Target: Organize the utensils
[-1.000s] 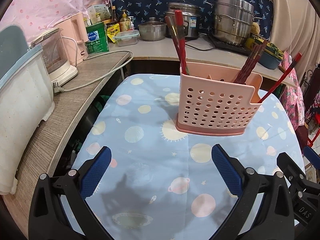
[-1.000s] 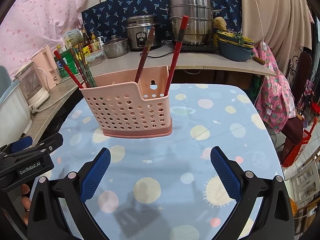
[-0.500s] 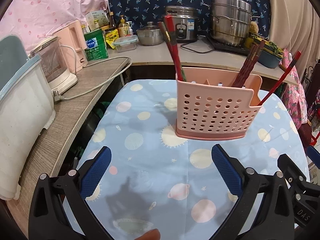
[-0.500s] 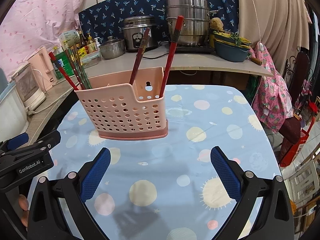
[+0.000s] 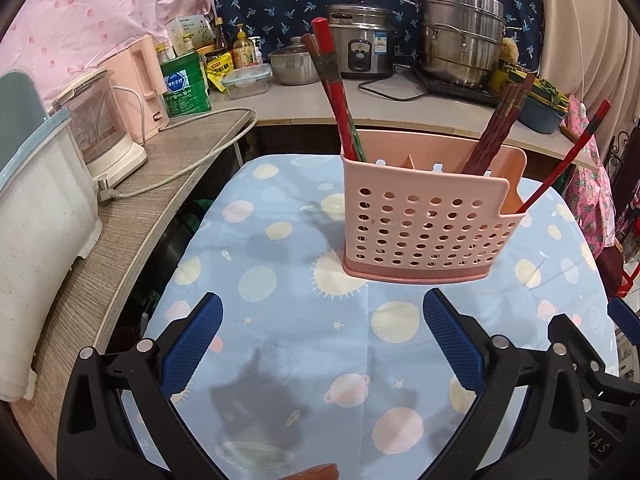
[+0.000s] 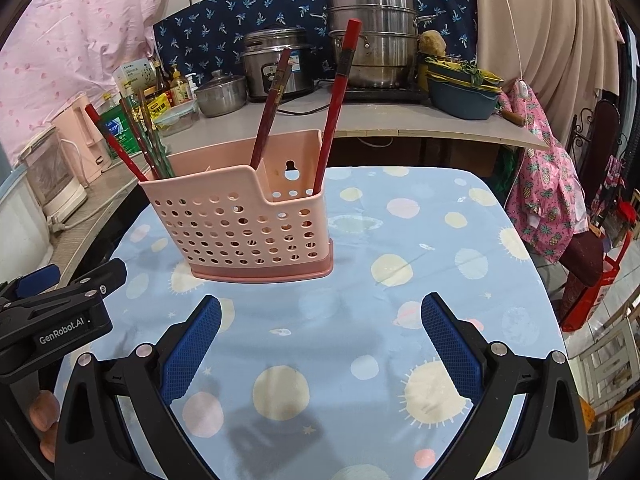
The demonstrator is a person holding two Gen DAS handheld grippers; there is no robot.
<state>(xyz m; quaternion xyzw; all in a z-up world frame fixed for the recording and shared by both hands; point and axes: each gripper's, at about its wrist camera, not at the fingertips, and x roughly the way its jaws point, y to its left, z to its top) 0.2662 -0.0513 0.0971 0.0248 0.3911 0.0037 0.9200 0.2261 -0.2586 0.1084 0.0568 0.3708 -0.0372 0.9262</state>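
i've got the left gripper (image 5: 318,322) spread wide, empty, over the desk (image 5: 280,360). right gripper (image 6: 320,324) also wide apart, holding nothing. the pink utensil holder (image 6: 248,228) stands upright on the far half of the desk, chopsticks (image 6: 336,96) leaning inside its compartments.

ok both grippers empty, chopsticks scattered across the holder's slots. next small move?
Probably ease the right gripper forward toward the lone red chopstick leaning at the pink holder's right end. It stands apart from the bunches, the jaws are wide open, and the left gripper is also empty.
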